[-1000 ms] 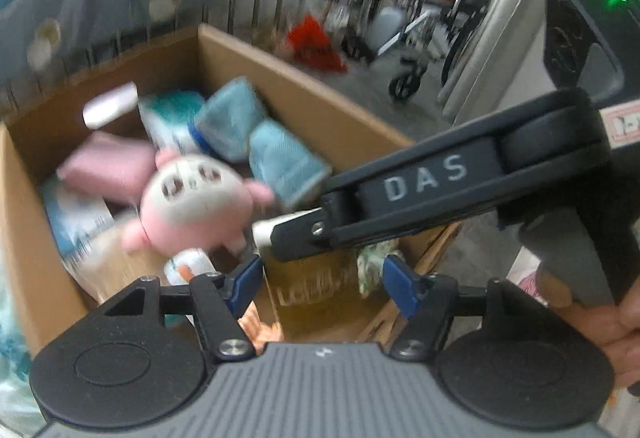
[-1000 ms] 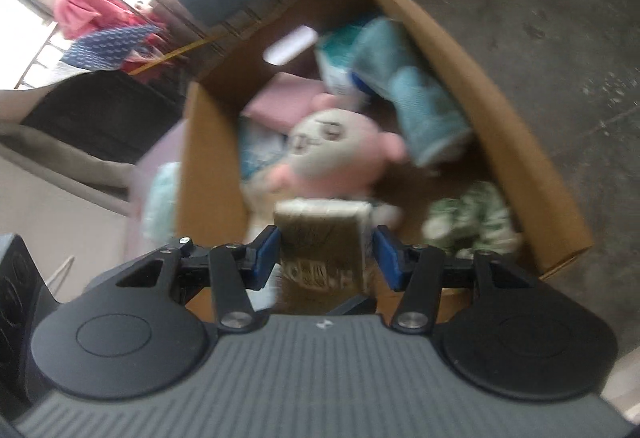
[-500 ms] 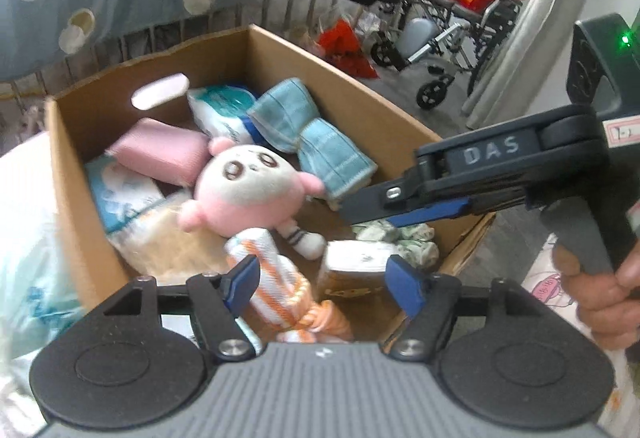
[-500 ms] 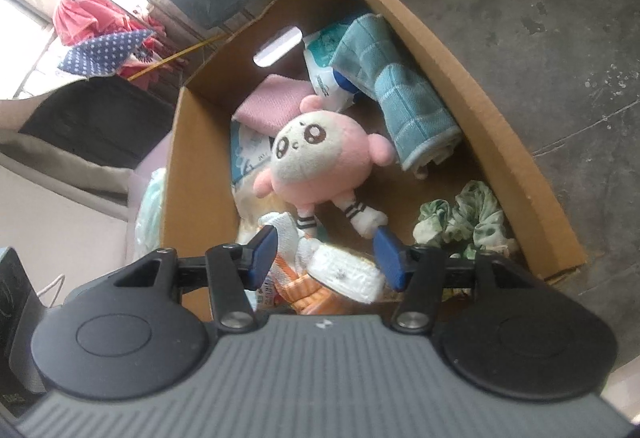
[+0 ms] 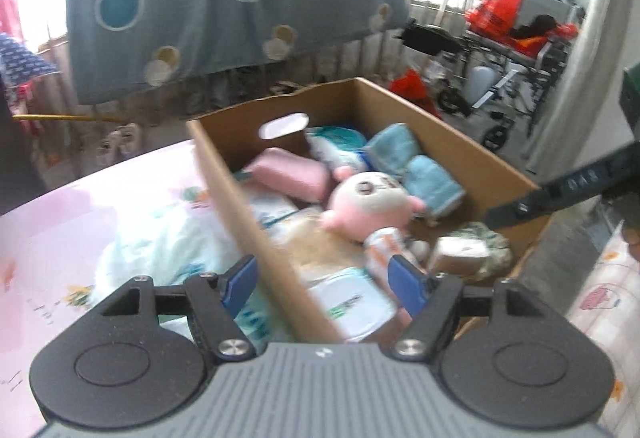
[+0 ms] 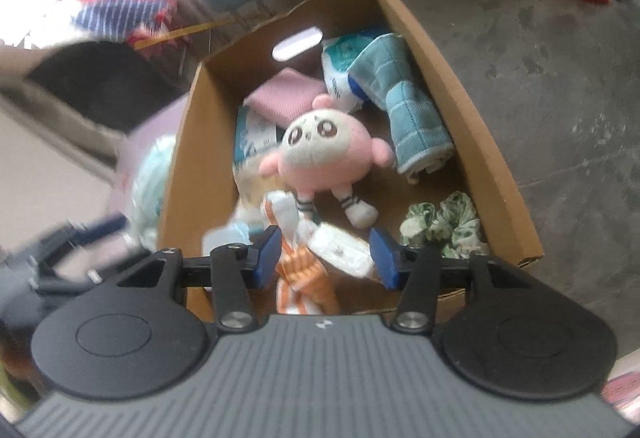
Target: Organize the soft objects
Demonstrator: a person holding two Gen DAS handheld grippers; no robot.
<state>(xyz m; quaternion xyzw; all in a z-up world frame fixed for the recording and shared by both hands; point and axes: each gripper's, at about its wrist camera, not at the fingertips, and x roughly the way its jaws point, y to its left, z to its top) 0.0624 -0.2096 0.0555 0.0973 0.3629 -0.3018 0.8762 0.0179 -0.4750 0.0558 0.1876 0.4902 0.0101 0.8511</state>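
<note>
Box (image 6: 472,118) of soft things on the floor, both grippers above it with nothing held.

Left gripper (image 5: 324,284) hangs over the box's left wall, jaws wide and just opening further, with only the cardboard edge and a white pack (image 5: 352,302) seen past them; left of the wall a pale blue bundle (image 5: 172,238) lies on a pink sheet (image 5: 60,222). Inside the box, from left: pink cloth (image 6: 280,98), pink-and-white plush (image 6: 320,154) face up in the middle, blue towel (image 6: 408,118) against the right wall, green scrunchie (image 6: 440,226) in the near right corner. Right gripper (image 6: 325,252) hovers over the near end, jaws about half apart and just narrowing, empty; an orange-striped sock (image 6: 300,270) and a tissue pack (image 6: 344,250) lie in the box below the gap, not pinched.
</note>
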